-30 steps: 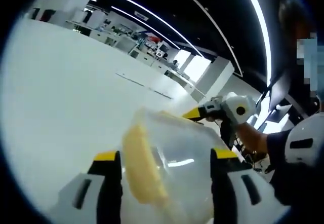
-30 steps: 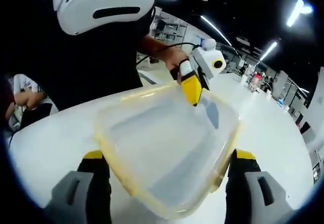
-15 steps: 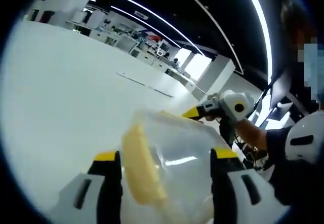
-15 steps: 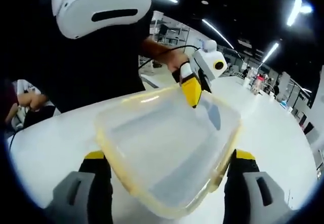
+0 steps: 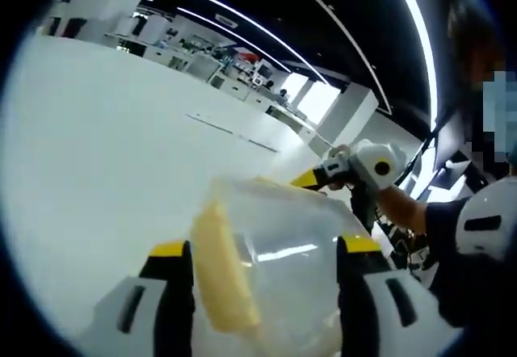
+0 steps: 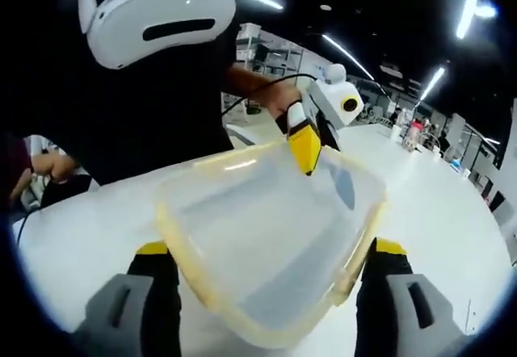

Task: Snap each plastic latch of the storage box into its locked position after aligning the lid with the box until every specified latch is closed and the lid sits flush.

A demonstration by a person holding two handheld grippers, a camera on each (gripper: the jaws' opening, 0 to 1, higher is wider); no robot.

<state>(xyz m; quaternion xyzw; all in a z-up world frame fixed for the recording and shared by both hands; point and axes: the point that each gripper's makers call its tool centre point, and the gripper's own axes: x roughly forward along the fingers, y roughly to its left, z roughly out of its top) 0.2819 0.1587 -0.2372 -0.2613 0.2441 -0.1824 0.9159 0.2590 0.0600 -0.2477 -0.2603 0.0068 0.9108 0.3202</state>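
A clear storage box (image 5: pixel 283 268) with a pale yellow rim sits between the yellow-tipped jaws of my left gripper (image 5: pixel 262 248), which press on its sides. In the right gripper view the same box (image 6: pixel 266 236) is tilted, its open side toward the camera. It spans the wide gap of my right gripper (image 6: pixel 266 248), and its rim touches both jaws. The left gripper (image 6: pixel 305 151) meets the box's far rim there. In the left gripper view the right gripper (image 5: pixel 319 179) reaches the far edge of the box. I see no lid.
A broad white table (image 5: pixel 105 155) stretches away to the left. The person stands close behind the box in dark clothes, with a white headset (image 6: pixel 161 10) on the chest. Benches and equipment (image 5: pixel 242 66) line the far side of the room.
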